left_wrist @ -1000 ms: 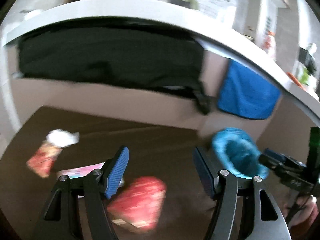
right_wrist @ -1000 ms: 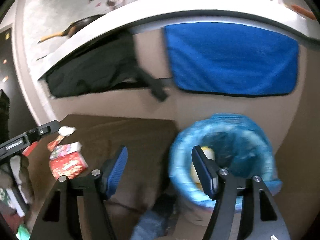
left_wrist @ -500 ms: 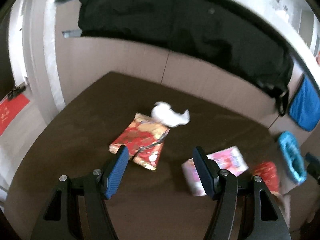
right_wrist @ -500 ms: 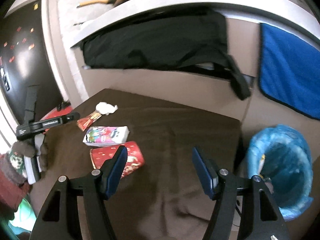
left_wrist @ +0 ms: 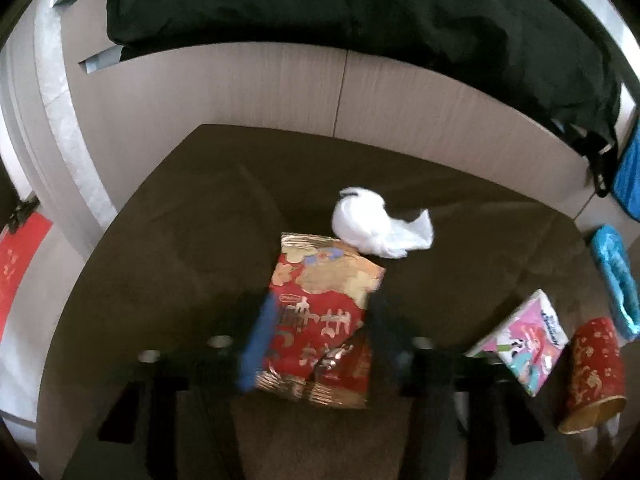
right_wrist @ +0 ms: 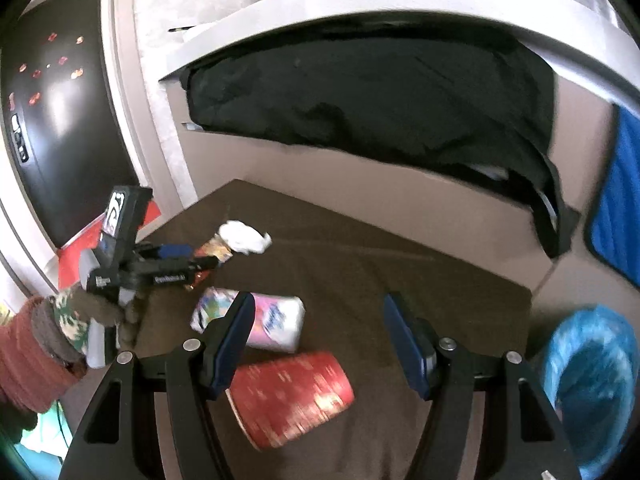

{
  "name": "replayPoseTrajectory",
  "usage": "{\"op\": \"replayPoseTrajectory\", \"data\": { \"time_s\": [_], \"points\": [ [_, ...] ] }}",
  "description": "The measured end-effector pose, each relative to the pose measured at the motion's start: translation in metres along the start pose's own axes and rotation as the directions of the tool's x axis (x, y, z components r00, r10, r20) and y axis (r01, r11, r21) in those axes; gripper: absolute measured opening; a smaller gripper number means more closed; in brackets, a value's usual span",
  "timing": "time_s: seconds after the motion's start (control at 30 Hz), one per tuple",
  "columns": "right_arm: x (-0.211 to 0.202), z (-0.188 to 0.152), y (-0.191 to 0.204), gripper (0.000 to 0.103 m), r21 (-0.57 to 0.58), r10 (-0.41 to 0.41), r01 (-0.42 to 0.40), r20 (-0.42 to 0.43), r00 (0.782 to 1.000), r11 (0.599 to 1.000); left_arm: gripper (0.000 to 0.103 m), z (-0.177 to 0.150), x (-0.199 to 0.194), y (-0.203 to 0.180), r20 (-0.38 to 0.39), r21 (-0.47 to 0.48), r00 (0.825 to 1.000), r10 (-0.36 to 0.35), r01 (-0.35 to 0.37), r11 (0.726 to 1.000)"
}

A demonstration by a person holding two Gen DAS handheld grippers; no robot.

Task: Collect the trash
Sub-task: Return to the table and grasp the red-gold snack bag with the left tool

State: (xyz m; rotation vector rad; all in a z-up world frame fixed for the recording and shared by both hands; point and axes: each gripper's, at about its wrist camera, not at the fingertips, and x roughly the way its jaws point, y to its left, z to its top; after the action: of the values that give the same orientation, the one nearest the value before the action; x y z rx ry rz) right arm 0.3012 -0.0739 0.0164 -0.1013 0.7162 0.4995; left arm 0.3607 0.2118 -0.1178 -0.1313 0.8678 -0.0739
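Dark brown cloth-covered table (left_wrist: 168, 264) filling the centre of both views, backed by beige cabinet panels (left_wrist: 240, 88) with a black garment (left_wrist: 360, 8) draped over the counter edge above. Left wrist view, centre: red-and-gold foil snack packet (left_wrist: 320, 312) lying flat, with a crumpled white tissue (left_wrist: 378, 228) touching its upper right corner. Lower right of the same view: pink-and-white printed tissue pack (left_wrist: 528, 340) just beside a red paper cup with gold pattern (left_wrist: 596, 368) lying on its side near the table's right edge; blue plastic-lined bin (left_wrist: 614, 276) at the far right, beyond that edge. Left gripper (left_wrist: 320, 328) blurred by motion, jaws closing, blue pads flanking the lower half of the snack packet, which sits between them; firm contact not discernible through the blur. Right wrist view: right gripper (right_wrist: 320, 344) standing moderately wide, nothing between the pads, poised above the red cup (right_wrist: 288, 396) at lower centre, with the tissue pack (right_wrist: 260, 320) partly behind its left finger. Left gripper (right_wrist: 192, 262) seen at middle left, held by a gloved hand (right_wrist: 108, 312) with a rust-red sleeve, its tips at the snack packet (right_wrist: 212, 252) next to the white tissue (right_wrist: 244, 238). Bare table surface open across the centre and right of the right wrist view, up to the right edge, with the blue bin (right_wrist: 592, 380) low beyond it at lower right. Blue towel (right_wrist: 616, 196) hanging at the right margin; dark panel (right_wrist: 52, 120) at upper left.
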Motion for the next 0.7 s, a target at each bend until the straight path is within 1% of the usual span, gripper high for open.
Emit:
{"op": "replayPoseTrajectory", "data": {
  "time_s": [0.03,0.07,0.17,0.23,0.37,0.47,0.57,0.7],
  "points": [
    [0.004,0.007,0.007,0.064,-0.015,0.0,0.0,-0.001,1.0,1.0,0.011,-0.002,-0.002,0.002,-0.001,-0.005,1.0,-0.007,0.007,1.0],
    [0.009,0.013,0.015,0.064,-0.031,-0.001,0.001,-0.004,1.0,1.0,0.008,-0.003,-0.005,0.004,-0.001,-0.014,1.0,-0.016,0.016,1.0],
    [0.024,0.03,0.035,0.064,-0.068,0.002,-0.003,-0.009,1.0,0.998,0.007,-0.013,-0.023,0.012,0.025,-0.031,0.999,-0.034,0.035,0.999],
    [0.037,0.04,0.051,0.064,-0.082,0.004,-0.005,-0.017,1.0,0.997,0.007,-0.024,-0.046,0.019,0.066,-0.053,0.997,-0.044,0.048,0.997],
    [0.064,0.053,0.088,0.064,-0.106,0.056,-0.06,-0.047,0.997,0.993,0.007,-0.045,-0.083,0.036,0.127,-0.119,0.99,-0.059,0.074,0.99],
    [0.091,0.056,0.117,0.064,-0.134,0.082,-0.093,-0.084,0.993,0.987,0.007,-0.058,-0.099,0.052,0.16,-0.179,0.986,-0.038,0.067,0.982],
    [0.119,0.054,0.145,0.064,-0.134,0.144,-0.163,-0.14,0.98,0.977,0.007,-0.072,-0.113,0.065,0.186,-0.224,0.982,-0.024,0.066,0.972],
    [0.145,0.043,0.172,0.064,-0.154,0.189,-0.222,-0.204,0.961,0.963,0.007,-0.086,-0.12,0.073,0.179,-0.226,0.984,-0.009,0.05,0.973]
  ]
}}
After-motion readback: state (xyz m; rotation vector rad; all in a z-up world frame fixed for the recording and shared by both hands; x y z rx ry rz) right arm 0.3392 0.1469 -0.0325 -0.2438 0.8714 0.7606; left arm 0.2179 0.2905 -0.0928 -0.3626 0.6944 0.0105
